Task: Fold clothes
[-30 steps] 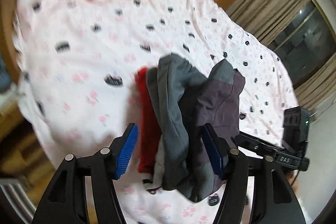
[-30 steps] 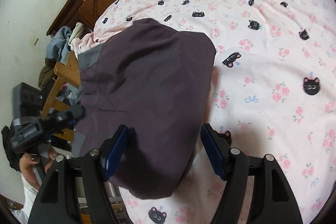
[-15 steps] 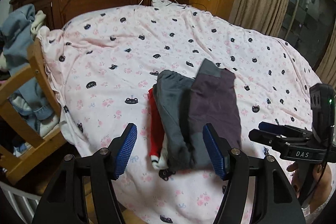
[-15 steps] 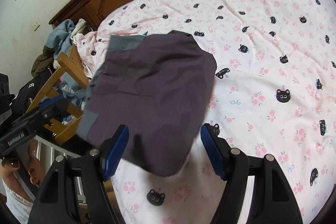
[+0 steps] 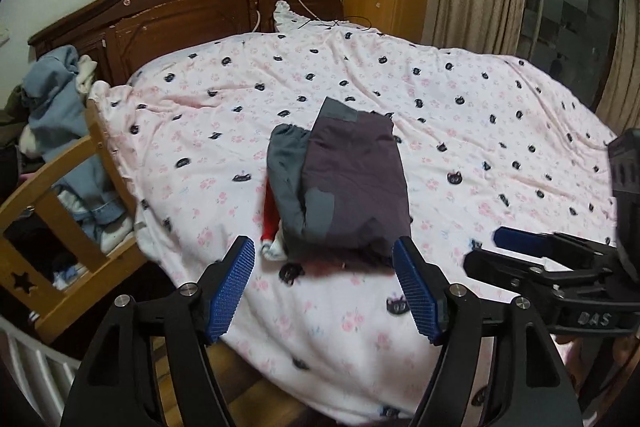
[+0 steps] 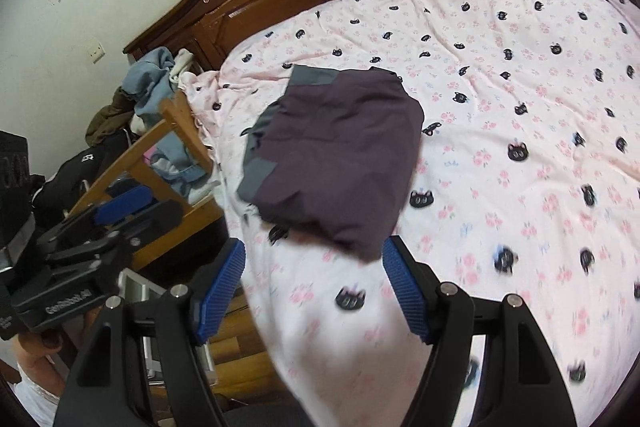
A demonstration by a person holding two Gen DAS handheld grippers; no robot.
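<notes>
Folded purple garment (image 5: pixel 354 183) lies lengthwise toward headboard (image 5: pixel 188 15).

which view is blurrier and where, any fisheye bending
Right wrist view: motion smear on the near bedsheet and the purple garment front edge. Left wrist view: sharper, slight softness near the sheet's front. Both bend the headboard and darken at the corners.

Bed sheet (image 5: pixel 460 115): pale pink, printed with pink flowers and black cat faces. Top folded garment (image 5: pixel 352 187): dark purple with grey panels. Garment beneath (image 5: pixel 286 179): grey. Lowest garment (image 5: pixel 270 215): red with a white edge. Headboard (image 5: pixel 180 23): dark brown wood. Tool pads (image 5: pixel 232 289): blue, ribbed, on black frames.
</notes>
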